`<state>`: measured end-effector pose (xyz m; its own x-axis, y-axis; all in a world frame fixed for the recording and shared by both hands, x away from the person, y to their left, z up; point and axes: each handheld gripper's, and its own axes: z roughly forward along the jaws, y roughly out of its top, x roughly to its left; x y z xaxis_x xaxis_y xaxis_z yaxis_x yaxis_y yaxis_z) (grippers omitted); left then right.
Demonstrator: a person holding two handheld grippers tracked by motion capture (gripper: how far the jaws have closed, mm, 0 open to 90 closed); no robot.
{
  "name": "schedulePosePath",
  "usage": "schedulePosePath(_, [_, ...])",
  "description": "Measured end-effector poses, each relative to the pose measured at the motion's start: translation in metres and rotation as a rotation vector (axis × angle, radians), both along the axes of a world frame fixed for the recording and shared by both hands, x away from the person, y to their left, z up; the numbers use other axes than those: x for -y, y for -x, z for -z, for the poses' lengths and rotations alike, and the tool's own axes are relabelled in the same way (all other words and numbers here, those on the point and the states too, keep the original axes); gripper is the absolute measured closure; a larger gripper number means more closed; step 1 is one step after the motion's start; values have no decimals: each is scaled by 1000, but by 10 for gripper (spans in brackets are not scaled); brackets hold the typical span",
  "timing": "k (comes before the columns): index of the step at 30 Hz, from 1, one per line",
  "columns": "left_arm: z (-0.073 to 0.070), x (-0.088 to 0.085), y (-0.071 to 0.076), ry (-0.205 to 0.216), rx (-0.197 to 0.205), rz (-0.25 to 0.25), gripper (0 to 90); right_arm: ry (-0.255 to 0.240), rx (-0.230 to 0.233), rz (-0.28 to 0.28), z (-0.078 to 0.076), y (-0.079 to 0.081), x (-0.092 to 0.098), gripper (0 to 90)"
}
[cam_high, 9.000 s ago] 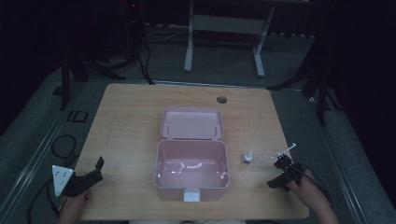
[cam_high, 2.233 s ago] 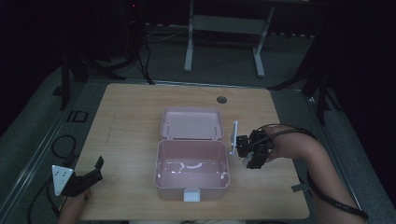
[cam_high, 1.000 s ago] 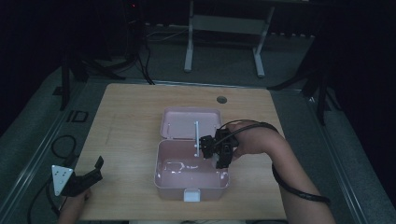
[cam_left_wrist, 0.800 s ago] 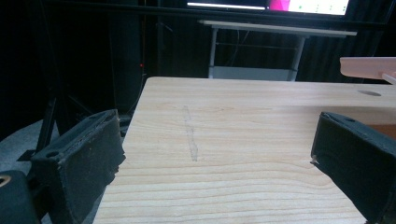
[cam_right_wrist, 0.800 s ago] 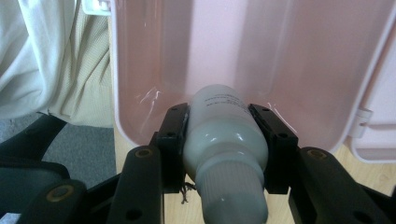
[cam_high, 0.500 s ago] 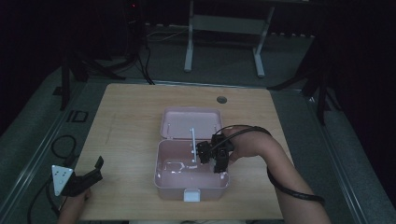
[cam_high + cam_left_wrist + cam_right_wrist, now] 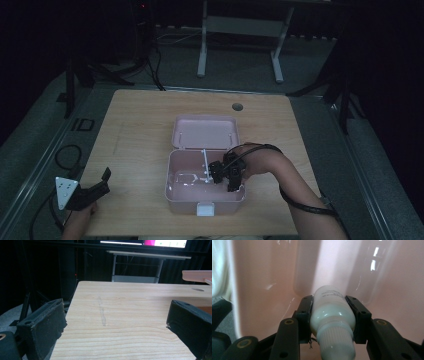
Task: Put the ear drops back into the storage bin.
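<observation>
An open pink plastic box (image 7: 172, 194) sits mid-table, its lid (image 7: 205, 132) laid back flat behind it. My right gripper (image 7: 218, 176) reaches down inside the box base from the right. It is shut on a small white bottle (image 7: 332, 312) with a ribbed cap, gripped across its body, base pointing at the pink inner wall (image 7: 274, 277). My left gripper (image 7: 101, 182) rests at the table's front left corner, well away from the box. Its jaws (image 7: 112, 317) stand wide apart with nothing but bare wood between them.
The wooden table (image 7: 135, 130) has a round cable hole (image 7: 237, 106) at the back. A white latch (image 7: 205, 209) sticks out of the box front. The pink lid's edge (image 7: 197, 275) shows to the right of my left gripper. A desk frame stands behind the table.
My right gripper has sunk with the bottle from above the box's back edge down into the base. The left gripper has stayed where it was.
</observation>
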<state>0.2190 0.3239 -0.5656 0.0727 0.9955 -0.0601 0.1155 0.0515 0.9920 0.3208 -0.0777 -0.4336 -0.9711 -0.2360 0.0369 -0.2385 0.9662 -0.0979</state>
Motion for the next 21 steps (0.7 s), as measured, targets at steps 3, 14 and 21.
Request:
schedulePosePath(3, [0,0,0,-1,0,0,23,19,-2,-9,10,1,-1,593])
schedulePosePath(14, [0,0,0,-2,0,1,24,56,-11,-45,38,4,-9,593])
schedulePosePath(21, [0,0,0,-2,1,3,24,80,10,-45,51,3,-11,593])
